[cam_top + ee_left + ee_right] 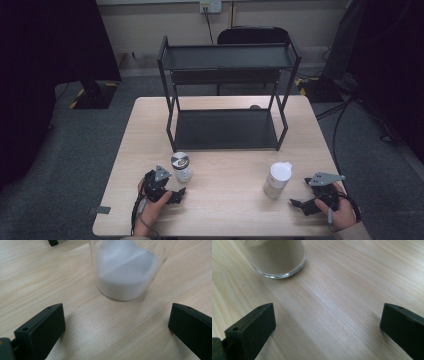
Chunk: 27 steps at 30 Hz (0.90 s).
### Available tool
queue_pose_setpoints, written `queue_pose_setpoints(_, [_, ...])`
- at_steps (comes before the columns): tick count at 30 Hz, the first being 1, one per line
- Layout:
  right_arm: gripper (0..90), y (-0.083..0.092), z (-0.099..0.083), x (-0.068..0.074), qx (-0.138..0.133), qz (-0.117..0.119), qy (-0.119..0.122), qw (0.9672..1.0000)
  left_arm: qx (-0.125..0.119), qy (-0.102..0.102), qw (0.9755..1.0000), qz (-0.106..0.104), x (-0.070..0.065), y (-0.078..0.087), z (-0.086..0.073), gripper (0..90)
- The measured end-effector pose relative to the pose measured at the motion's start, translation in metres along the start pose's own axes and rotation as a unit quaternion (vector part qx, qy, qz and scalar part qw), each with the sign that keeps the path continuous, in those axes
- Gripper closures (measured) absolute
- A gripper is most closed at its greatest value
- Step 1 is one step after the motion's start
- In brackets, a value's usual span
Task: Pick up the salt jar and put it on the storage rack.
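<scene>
The left tongs (176, 195) are resting low near the front left corner of the surface, gripped by the left hand (150, 207), jaws spread wide with nothing between them. The right tongs (298, 205) are sitting near the front right corner in the right hand (341, 210), jaws likewise gaping and empty.

A pale wood grain is shown by the table (225, 200), on which a black rack (227, 127) is set. White powder is held in the clear left jar (125, 272), tan powder in the right jar (278, 257).
</scene>
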State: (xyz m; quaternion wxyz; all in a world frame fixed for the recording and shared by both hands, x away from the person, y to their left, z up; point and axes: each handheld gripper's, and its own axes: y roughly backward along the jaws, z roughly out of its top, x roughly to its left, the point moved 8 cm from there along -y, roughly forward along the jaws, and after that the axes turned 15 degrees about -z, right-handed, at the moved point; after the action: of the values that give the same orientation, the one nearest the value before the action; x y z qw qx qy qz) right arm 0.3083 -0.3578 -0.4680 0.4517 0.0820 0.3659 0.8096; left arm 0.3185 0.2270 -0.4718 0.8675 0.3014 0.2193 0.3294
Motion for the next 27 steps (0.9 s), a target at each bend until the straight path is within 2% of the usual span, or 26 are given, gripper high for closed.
queue_pose_setpoints(7, [0.0,0.0,0.0,0.0,0.0,0.0,0.0,1.0,0.0,-0.002,1.0,-0.002,-0.001,0.001,0.003,2.2])
queue_pose_setpoints(14, [0.0,0.0,0.0,0.0,0.0,0.0,0.0,1.0,-0.02,0.003,0.9997,-0.015,0.001,0.001,0.008,2.1])
queue_pose_setpoints(21, [0.0,0.0,0.0,0.0,0.0,0.0,0.0,1.0,-0.028,0.004,0.9995,-0.014,0.0,-0.003,0.014,2.0])
queue_pose_setpoints(27, [0.0,0.0,0.0,0.0,0.0,0.0,0.0,1.0,-0.044,0.011,0.9988,-0.019,0.001,-0.005,0.017,2.0])
